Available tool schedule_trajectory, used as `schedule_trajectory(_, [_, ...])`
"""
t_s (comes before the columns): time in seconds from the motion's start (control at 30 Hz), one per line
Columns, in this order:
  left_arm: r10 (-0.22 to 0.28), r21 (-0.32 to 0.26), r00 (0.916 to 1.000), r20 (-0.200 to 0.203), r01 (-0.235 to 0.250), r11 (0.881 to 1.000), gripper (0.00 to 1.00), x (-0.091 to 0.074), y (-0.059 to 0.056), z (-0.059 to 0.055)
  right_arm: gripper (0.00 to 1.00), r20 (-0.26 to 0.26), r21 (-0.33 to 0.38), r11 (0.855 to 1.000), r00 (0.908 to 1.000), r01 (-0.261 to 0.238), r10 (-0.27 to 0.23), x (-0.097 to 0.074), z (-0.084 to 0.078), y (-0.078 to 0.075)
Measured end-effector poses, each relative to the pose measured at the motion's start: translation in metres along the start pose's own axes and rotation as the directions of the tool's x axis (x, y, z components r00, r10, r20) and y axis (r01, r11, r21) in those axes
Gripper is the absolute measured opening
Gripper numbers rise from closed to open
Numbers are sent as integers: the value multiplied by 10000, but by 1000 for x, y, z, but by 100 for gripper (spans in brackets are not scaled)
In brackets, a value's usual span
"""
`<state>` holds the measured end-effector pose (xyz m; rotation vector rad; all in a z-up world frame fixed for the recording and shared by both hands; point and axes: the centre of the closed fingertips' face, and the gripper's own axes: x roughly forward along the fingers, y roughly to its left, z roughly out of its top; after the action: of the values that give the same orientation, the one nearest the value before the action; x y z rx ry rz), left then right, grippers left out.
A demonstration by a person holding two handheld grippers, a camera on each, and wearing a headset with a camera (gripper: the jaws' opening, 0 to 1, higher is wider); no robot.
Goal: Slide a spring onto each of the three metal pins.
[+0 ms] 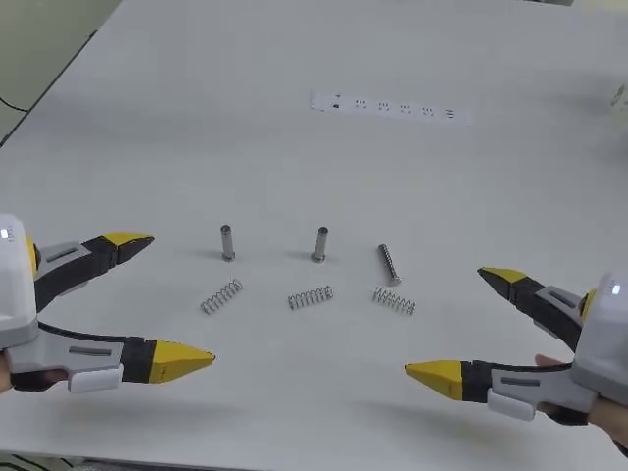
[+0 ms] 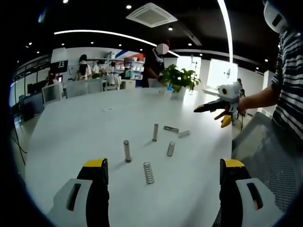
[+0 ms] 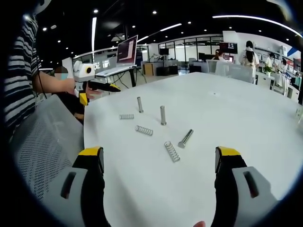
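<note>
Bright, even overhead light — ceiling strips and spots; soft faint shadows; fisheye bending at edges; focus sharp.

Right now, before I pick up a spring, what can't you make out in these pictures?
Power strip, head view: socket markings too small to read.
Pale object at the right edge, head view: cut off by the frame, cannot identify.
Left tool and right tool, head view: rear parts cut off by the side edges.
Springs: coil ends too small to judge.

The left hand-held gripper, wide apart, faces a spring beside an upright pin.
</note>
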<state>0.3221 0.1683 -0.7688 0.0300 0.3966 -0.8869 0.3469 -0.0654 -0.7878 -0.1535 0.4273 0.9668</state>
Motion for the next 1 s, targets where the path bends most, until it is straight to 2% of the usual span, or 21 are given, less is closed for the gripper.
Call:
schedule_trajectory(0.5, [-31,9,10000,-39,31,10000,97,2,1,-1,98,-188,63,10000,9998,8,-7,0,0,-4])
schedule_trajectory(0.9, [-19,-68,10000,-41,18,10000,97,0,2,-4,94,-199,462,9989,9998,-40,50,9,15,-13])
schedule_trajectory(1.0, [-20,-78,10000,-10,20,10000,97,1,3,-3,90,-337,655,9976,9991,-215,238,15,18,-13])
